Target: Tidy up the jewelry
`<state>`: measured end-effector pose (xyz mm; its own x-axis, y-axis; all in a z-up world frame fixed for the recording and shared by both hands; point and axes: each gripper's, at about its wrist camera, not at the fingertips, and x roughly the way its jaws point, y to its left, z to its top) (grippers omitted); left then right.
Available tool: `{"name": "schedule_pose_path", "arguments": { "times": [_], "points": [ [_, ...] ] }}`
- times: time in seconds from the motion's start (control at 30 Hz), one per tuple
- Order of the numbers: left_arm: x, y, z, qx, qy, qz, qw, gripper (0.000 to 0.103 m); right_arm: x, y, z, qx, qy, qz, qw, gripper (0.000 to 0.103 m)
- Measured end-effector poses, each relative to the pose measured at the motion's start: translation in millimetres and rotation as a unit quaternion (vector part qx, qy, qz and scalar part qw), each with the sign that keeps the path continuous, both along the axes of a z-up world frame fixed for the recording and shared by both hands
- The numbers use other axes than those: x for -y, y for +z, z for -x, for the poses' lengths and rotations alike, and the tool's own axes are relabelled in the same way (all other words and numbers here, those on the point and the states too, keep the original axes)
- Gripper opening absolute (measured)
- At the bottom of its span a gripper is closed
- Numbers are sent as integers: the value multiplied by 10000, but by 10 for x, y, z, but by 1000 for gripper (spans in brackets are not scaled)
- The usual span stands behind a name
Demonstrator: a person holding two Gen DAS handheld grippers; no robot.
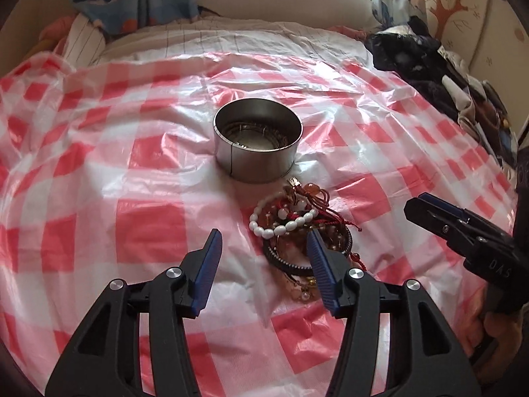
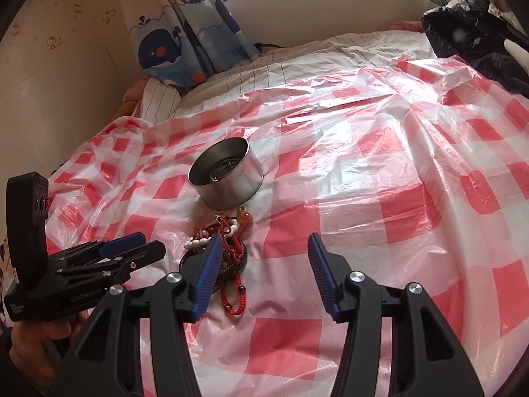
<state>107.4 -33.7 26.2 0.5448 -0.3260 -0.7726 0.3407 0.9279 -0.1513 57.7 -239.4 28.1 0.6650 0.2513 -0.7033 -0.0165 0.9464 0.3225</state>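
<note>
A bed fills the room, and over it lies a red-and-white checked sheet (image 1: 99, 172) of crinkled plastic. Whale curtains (image 2: 172, 46) hang at the far wall, and dark clothes (image 1: 426, 63) are heaped at the bed's far right corner.

Both grippers point down at the sheet, side by side. The left gripper (image 1: 263, 258) has its jaws apart with nothing between the blue pads, only bare sheet; its right finger covers the near edge of the jewelry pile. The right gripper (image 2: 263, 258) is parted too, holding nothing, over an empty check. A hand (image 2: 36, 350) grips the left tool's handle.

Just ahead of the left gripper, a little to its right, stands a round metal tin (image 1: 258, 162), upright and open, with some thin rings or wire lying in the bottom. From the right gripper it sits ahead and to the left.

Between the tin and the left gripper's tips lies the jewelry pile (image 1: 297, 228), tangled on the sheet: a white bead bracelet (image 1: 281, 226), red cords (image 2: 231, 304), a dark bangle (image 1: 287, 261), and amber beads touching the tin's base.
</note>
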Motion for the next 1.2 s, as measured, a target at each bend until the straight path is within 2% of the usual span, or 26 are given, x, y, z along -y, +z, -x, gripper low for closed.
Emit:
{"name": "schedule_pose_path", "arguments": {
  "times": [0.1,0.23,0.37,0.4,0.43,0.47,0.5,0.53,0.6,0.7,0.8,0.93,1.03,1.2],
  "points": [
    [141,-45,-55,155,-163,-373,9991,51,62,-61,-26,-111,-90,-226,9996,62],
    [331,-149,-127,298,-405,-837,9952,51,88,-68,-33,-131,-90,-347,9993,63],
    [438,-254,-144,289,-568,-1029,9926,51,61,-115,-54,-191,-41,-377,9991,64],
    [462,-270,-138,289,-601,-1080,9919,48,59,-137,-64,-226,-26,-399,9989,64],
    [490,-278,-125,283,-706,-1079,9912,34,47,-152,-74,-254,-1,-427,9988,64],
    [514,-285,-114,249,-770,-1104,9906,29,27,-154,-80,-248,25,-425,9988,64],
    [540,-284,-95,250,-802,-1211,9891,17,10,-148,-85,-230,47,-405,9989,64],
    [556,-289,-84,165,-870,-1209,9887,10,-9,-139,-92,-205,69,-376,9991,64],
    [534,-284,-67,30,-896,-1082,9901,6,-41,-132,-114,-168,90,-324,9993,65],
    [369,-168,-25,-229,-817,-529,9950,6,-141,-151,-214,-194,223,-234,9993,66],
    [121,3,46,-291,-660,-107,9973,6,-335,-191,-300,-260,561,-44,9981,66],
    [-191,177,64,-284,-365,289,9985,6,-652,-229,-343,-260,1008,511,9932,65],
    [-363,204,60,-392,-275,628,9969,6,-774,-221,-370,-150,1128,791,9903,66],
    [-439,218,98,-395,-292,661,9966,6,-948,-208,-451,-3,1345,1182,9838,66]
  ]
}}
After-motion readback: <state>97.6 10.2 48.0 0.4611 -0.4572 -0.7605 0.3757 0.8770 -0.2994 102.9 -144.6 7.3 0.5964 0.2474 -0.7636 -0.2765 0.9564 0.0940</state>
